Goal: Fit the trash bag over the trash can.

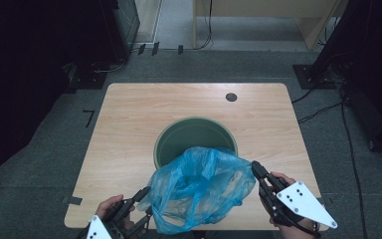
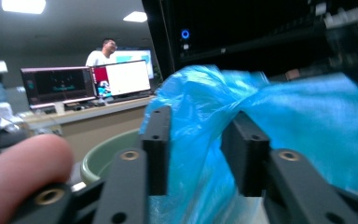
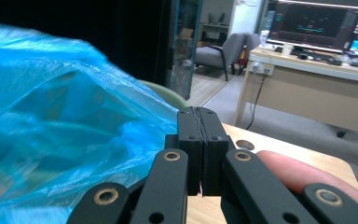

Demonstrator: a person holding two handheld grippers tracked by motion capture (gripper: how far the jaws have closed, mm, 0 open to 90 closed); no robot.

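**Clearly a flimsy bag: take it by the rim**

Clearly the blue plastic bag [image 1: 199, 191] is thin, light, limp and slippery; it billows at the lower centre of the high view, over the near edge of the green bin [image 1: 195, 137] on the wooden surface [image 1: 129, 114]. The right hand-held gripper [image 1: 255, 167] is clenched, pinching the bag's edge by my reading. The left hand-held gripper [image 1: 145, 201] has jaws parted around a fold without pressing it. Best hold: bunched rim film, not the slack middle.
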